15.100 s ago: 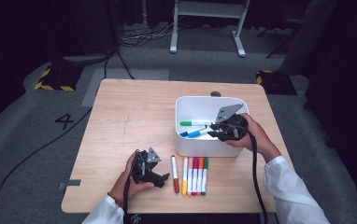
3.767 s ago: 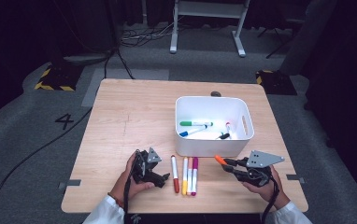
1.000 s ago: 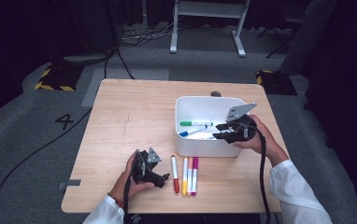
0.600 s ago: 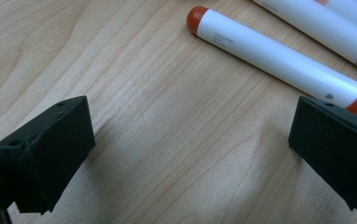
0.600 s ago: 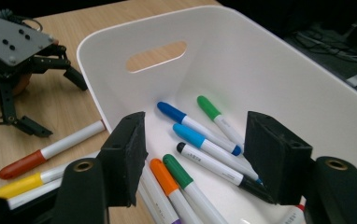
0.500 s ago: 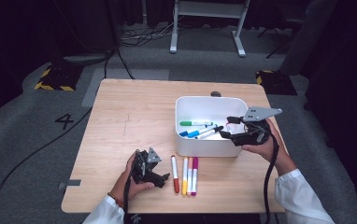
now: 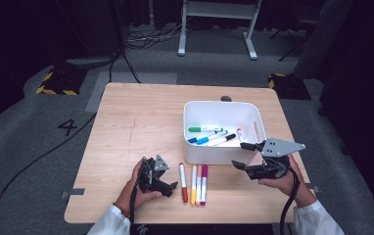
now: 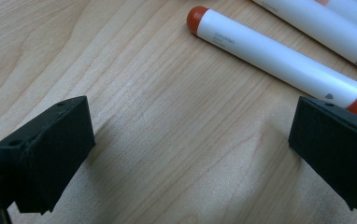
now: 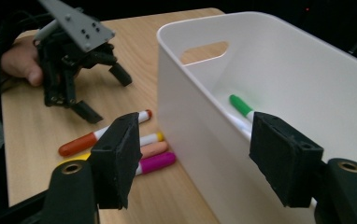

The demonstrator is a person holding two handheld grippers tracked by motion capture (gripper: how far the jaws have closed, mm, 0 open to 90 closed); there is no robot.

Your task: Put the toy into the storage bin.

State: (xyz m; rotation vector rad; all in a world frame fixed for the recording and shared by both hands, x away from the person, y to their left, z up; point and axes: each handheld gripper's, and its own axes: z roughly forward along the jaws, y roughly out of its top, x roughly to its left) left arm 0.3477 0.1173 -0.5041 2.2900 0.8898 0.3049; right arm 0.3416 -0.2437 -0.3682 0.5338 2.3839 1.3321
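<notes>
A white bin (image 7: 195,152) stands right of the table's middle; its near wall (image 9: 200,121) is close in the right gripper view. Inside lie a green marker (image 7: 204,129), a blue marker (image 7: 207,139), a black one and a red one. Several markers lie in a row before the bin: a red marker (image 7: 183,176), a yellow marker (image 7: 193,177), a peach one, a magenta marker (image 7: 204,177). My left gripper (image 7: 170,189) rests open just left of the red marker (image 8: 279,53). At the bin's front right corner my right gripper (image 7: 240,154) is open and empty.
The wooden table (image 7: 141,122) has bare room at the left and back. The table's near edge runs just behind both hands. A small dark knob (image 7: 225,98) sits behind the bin. Cables trail from both grippers toward the person.
My right gripper has drawn back from over the bin to its front right corner, open. The left gripper and the row of markers have not moved.
</notes>
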